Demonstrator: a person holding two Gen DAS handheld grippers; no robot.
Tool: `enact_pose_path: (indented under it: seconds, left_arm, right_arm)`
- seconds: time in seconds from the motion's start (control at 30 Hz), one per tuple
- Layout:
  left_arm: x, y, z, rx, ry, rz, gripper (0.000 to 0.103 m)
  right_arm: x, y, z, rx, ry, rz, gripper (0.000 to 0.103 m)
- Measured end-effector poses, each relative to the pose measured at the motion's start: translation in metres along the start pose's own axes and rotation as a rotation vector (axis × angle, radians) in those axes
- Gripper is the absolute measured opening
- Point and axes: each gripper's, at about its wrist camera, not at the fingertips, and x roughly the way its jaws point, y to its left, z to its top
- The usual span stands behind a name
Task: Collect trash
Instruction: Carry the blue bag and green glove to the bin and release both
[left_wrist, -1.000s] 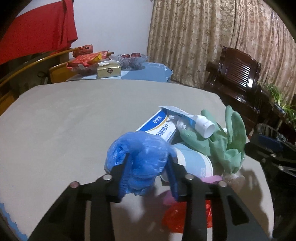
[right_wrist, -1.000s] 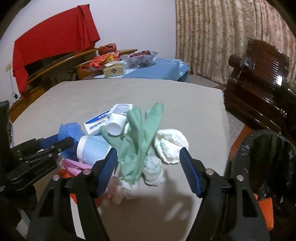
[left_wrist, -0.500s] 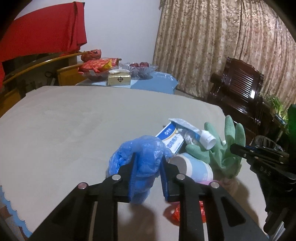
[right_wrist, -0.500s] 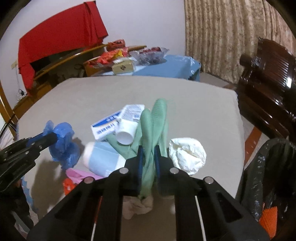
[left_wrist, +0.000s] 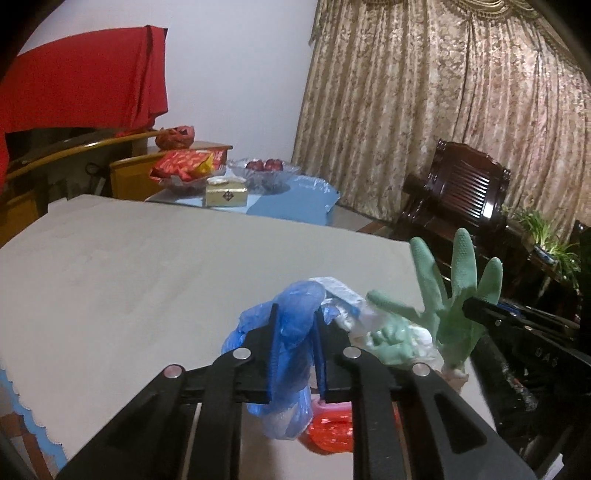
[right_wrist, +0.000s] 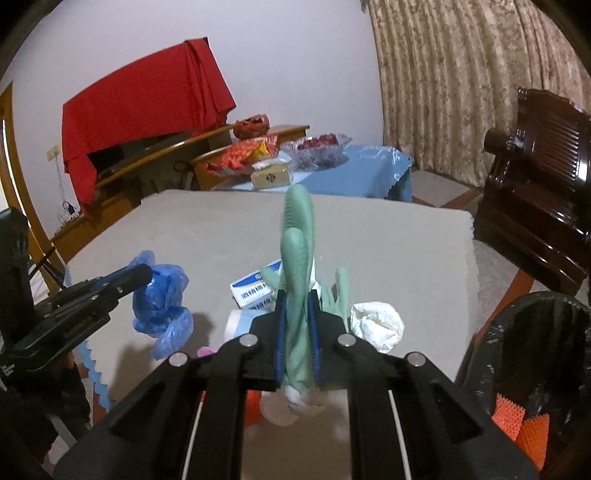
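Observation:
My left gripper (left_wrist: 295, 325) is shut on a crumpled blue plastic bag (left_wrist: 291, 321) and holds it above the beige table (left_wrist: 147, 266); the bag also shows in the right wrist view (right_wrist: 162, 310). My right gripper (right_wrist: 297, 314) is shut on a green rubber glove (right_wrist: 295, 258), lifted with its fingers pointing up; the glove also shows in the left wrist view (left_wrist: 458, 291). Left on the table are a blue-and-white box (right_wrist: 255, 291), a pale blue cup (right_wrist: 236, 325), a crumpled white wad (right_wrist: 376, 325) and a red wrapper (left_wrist: 332, 435).
A bin lined with a black bag (right_wrist: 535, 354) stands off the table's right edge, with orange scraps inside. A dark wooden chair (right_wrist: 535, 166) is beyond it. A side table with a blue cloth (left_wrist: 288, 199) holds snacks and a fruit bowl at the back.
Both grippers closed, the left on the blue bag and the right on the green glove, and both lifted their loads off the trash pile.

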Motion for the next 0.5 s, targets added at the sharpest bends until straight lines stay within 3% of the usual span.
enact_pose_path:
  seconds: [0.5]
  left_arm:
    - [-0.028,-0.041,0.024,0.042,-0.075,-0.111,0.013]
  right_arm:
    - [-0.064,-0.018,0.012,0.013,-0.085,-0.024,0.010]
